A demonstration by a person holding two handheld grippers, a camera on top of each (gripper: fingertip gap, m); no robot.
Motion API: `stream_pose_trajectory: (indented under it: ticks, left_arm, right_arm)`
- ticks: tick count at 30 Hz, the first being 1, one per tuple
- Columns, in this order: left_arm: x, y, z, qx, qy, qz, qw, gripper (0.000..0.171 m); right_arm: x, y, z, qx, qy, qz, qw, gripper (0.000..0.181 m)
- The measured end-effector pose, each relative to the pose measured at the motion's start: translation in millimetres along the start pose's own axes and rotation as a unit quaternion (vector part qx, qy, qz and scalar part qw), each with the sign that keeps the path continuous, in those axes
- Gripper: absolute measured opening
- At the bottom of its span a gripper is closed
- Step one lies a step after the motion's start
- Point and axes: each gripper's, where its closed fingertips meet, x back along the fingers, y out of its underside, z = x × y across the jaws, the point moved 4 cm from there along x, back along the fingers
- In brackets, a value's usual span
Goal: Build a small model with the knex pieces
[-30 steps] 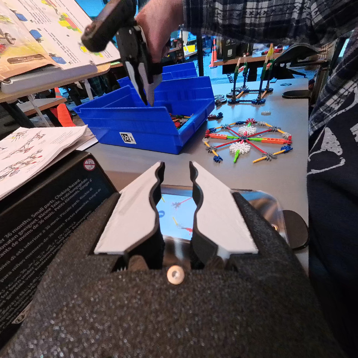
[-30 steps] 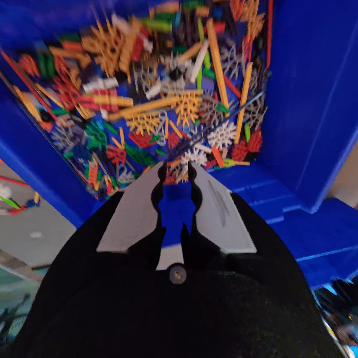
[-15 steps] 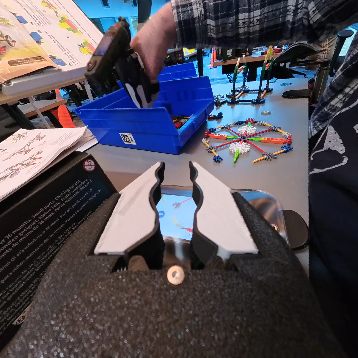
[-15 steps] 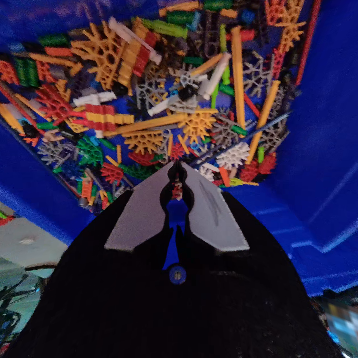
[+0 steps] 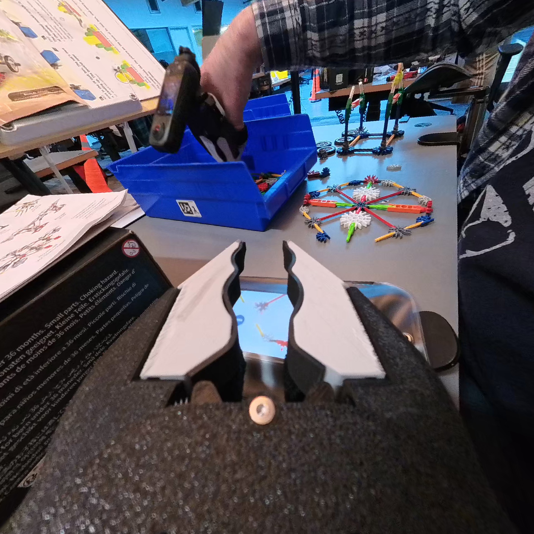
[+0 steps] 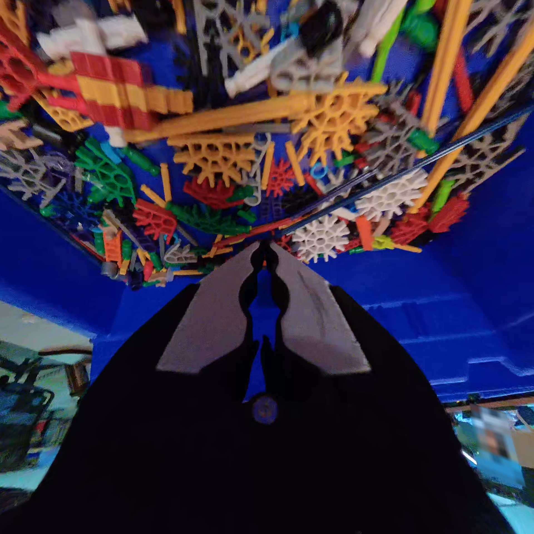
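Right gripper (image 6: 264, 248) deep in blue bin (image 6: 433, 303), fingers pinched together at edge of construction-piece pile (image 6: 260, 144), beside white snowflake connector (image 6: 320, 238); grasp unclear. Left gripper (image 5: 263, 251) spread, empty, above shiny tray (image 5: 387, 297).

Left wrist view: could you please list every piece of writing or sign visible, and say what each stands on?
I name the bearers without copying their wording.
Black box: lines of white print, plus a round red-ringed sign.
Blue bin: white sticker with black marks.
Booklet on the box: print too small.
Propped sheet: print too small.
Right wrist view: none.
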Motion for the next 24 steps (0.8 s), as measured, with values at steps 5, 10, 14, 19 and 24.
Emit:
stream_pose_trajectory:
  ticks: [5,10,14,19,24]
  left_arm:
    - [-0.2,-0.2,-0.4,0.000,-0.001,0.000,1.000,0.026]
    - [-0.6,-0.1,0.0,-0.002,0.000,0.000,1.000,0.026]
    - [-1.0,-0.1,0.5,-0.005,0.001,-0.001,1.000,0.026]
    - [-1.2,-0.2,0.3,-0.006,0.000,-0.001,1.000,0.026]
    - [-1.3,-0.3,0.1,-0.006,-0.001,-0.001,1.000,0.026]
  right_arm:
    - [19.0,-2.2,4.1,-0.014,-0.002,0.029,0.999,0.002]
    - [-3.5,15.8,-8.8,0.000,-0.027,-0.026,0.999,0.006]
    - [-14.2,14.2,-6.4,0.005,-0.011,-0.018,1.000,0.001]
    - [-10.5,6.2,-12.6,0.004,-0.032,-0.003,0.999,0.000]
    - [-5.6,7.6,-8.7,-0.009,-0.020,0.009,1.000,0.011]
